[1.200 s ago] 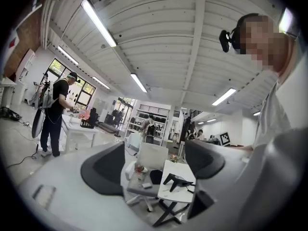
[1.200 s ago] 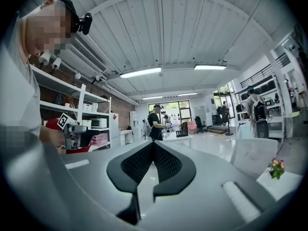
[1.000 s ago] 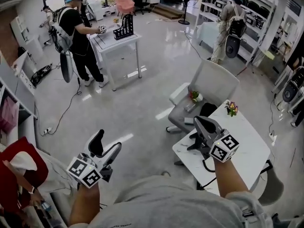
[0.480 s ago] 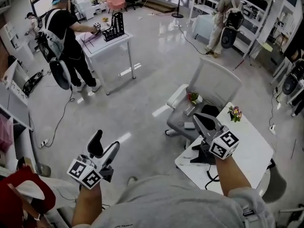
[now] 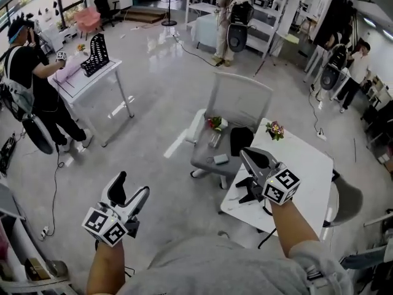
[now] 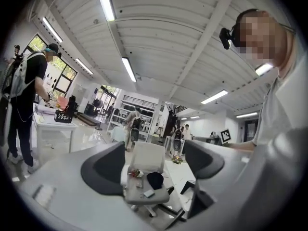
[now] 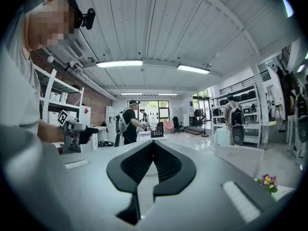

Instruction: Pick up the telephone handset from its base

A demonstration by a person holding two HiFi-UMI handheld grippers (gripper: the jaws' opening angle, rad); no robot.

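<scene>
A black telephone (image 5: 246,192) sits at the near left edge of the white table (image 5: 307,165), partly hidden behind my right gripper; I cannot tell the handset from the base. My right gripper (image 5: 246,153) hovers above it, shut, with nothing held. In the right gripper view the pads (image 7: 166,165) meet at the tip of the right gripper (image 7: 153,143). My left gripper (image 5: 134,184) hangs over the floor to the left, open and empty. Between the jaws of the left gripper (image 6: 153,165) I see the chair, with the telephone (image 6: 188,186) to its right.
A grey office chair (image 5: 224,121) stands against the table's left side and carries flowers (image 5: 214,123), a black bag (image 5: 240,141) and a small device. A flower pot (image 5: 274,129) stands on the table's far edge. People work at a second table (image 5: 86,78) and the shelves behind.
The head view has swung, so the chair and table now lie further left and higher. Both grippers keep their places before me, the right shut and the left open.
</scene>
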